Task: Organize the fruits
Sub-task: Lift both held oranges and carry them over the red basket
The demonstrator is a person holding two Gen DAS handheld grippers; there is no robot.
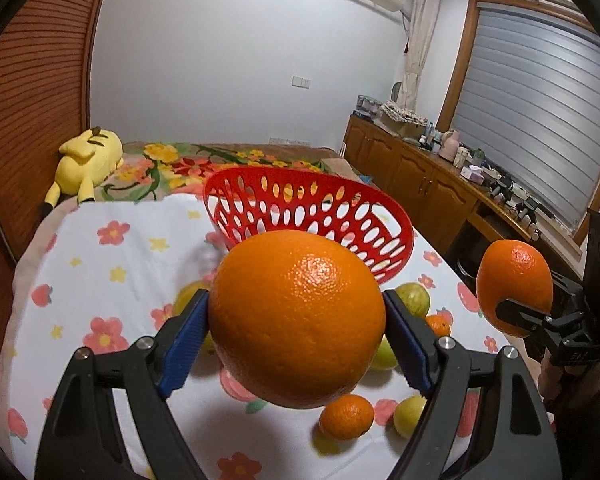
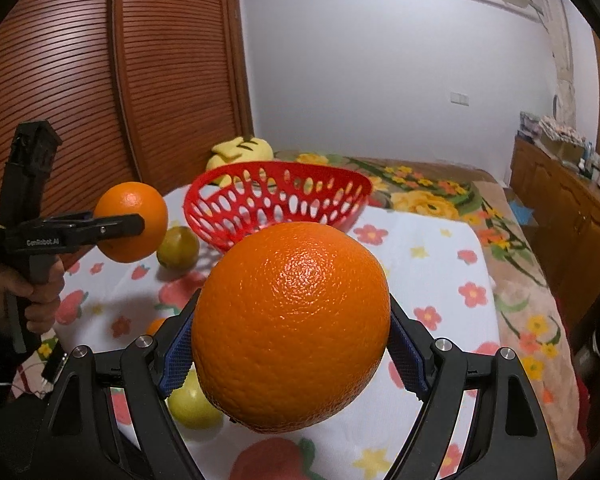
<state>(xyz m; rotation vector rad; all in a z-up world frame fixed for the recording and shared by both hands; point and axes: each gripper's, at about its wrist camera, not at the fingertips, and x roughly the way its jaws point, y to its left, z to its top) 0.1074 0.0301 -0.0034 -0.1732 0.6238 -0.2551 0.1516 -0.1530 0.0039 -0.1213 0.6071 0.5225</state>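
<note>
Orange, pebbled peel fills the middle of both wrist views. The left gripper (image 1: 297,332) has its tongs clamped on a large round orange (image 1: 296,318), the ribbed blue pads (image 1: 186,346) pressing its two sides while the fruit is held clear above the cloth. The right gripper (image 2: 290,340) likewise pinches a second large orange (image 2: 290,326) between its textured blue pads (image 2: 176,354), also lifted off the surface. Each gripper shows in the other's view, off to the side with its orange gripped in black fingers.

Beyond both oranges stands a red plastic basket (image 1: 374,222), oval and shallow, its glossy wall pierced all over with oval holes; it tilts slightly, and nothing can be seen inside it. It rests on a white floral tablecloth (image 1: 112,264) printed with pink flowers, yellow stars and strawberries.

Loose fruit lies on the cloth below the grippers. In the left view a small mandarin (image 1: 347,416) sits just beside a smooth yellow-green fruit (image 1: 409,416), and a speckled green fruit (image 1: 414,300) lies near the basket's right end, with another small mandarin (image 1: 439,325) close to it. In the right view a dull olive-green round fruit (image 2: 179,247) lies just left of the basket.

Behind the table lies a bed with a flowered blanket (image 1: 188,164) and a yellow plush toy (image 1: 87,160), face down beside a slatted wooden wardrobe door (image 2: 60,80).
</note>
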